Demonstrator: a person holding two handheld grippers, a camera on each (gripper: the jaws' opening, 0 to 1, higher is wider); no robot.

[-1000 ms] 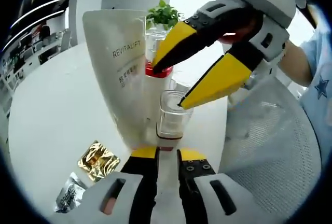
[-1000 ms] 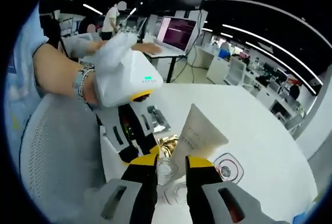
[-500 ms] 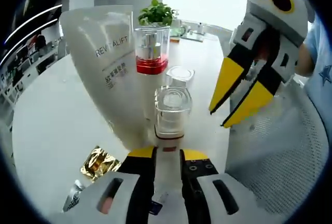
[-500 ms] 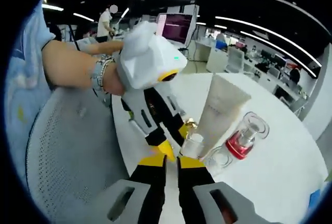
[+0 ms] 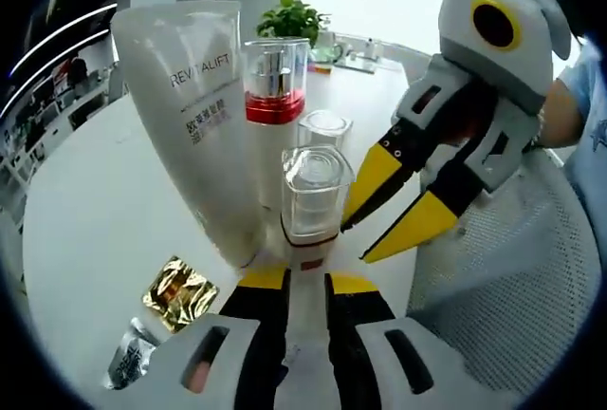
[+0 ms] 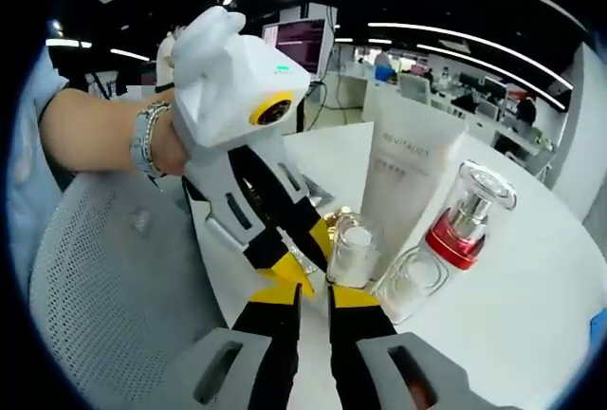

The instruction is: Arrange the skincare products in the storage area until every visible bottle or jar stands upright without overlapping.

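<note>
The skincare products stand bunched on the white round counter (image 5: 85, 211), all upright. Nearest the left gripper (image 5: 305, 282) is a small bottle with a clear square cap (image 5: 311, 192); its base drops out of sight between that gripper's yellow tips, so whether the jaws actually touch it cannot be told (they sit close together with a narrow gap). At about 10 o'clock from it rises a tall white tube (image 5: 194, 116) printed REVITALIFT, standing on its cap end, which is hidden behind the gripper. Behind the small bottle stands a clear pump bottle with a red band (image 5: 275, 87), and just at 1 o'clock a low clear jar (image 5: 324, 129); what either holds is hard to make out through the clear walls.

The right gripper (image 5: 379, 225) comes in from 2 o'clock in the left gripper view, its jaws spread and its tips just beside the small bottle's cap, gripping nothing.

In the right gripper view the same group shows: small bottle (image 6: 349, 256) just past the right gripper (image 6: 312, 296), whose tips lie nearly together there, tube (image 6: 403, 187), pump bottle (image 6: 463, 218) and jar (image 6: 413, 282).

At 8 o'clock on the counter lie a crinkled gold sachet (image 5: 178, 291) and a silver sachet (image 5: 128, 363), partly cut off. A potted plant (image 5: 296, 19) stands at the far edge.
</note>
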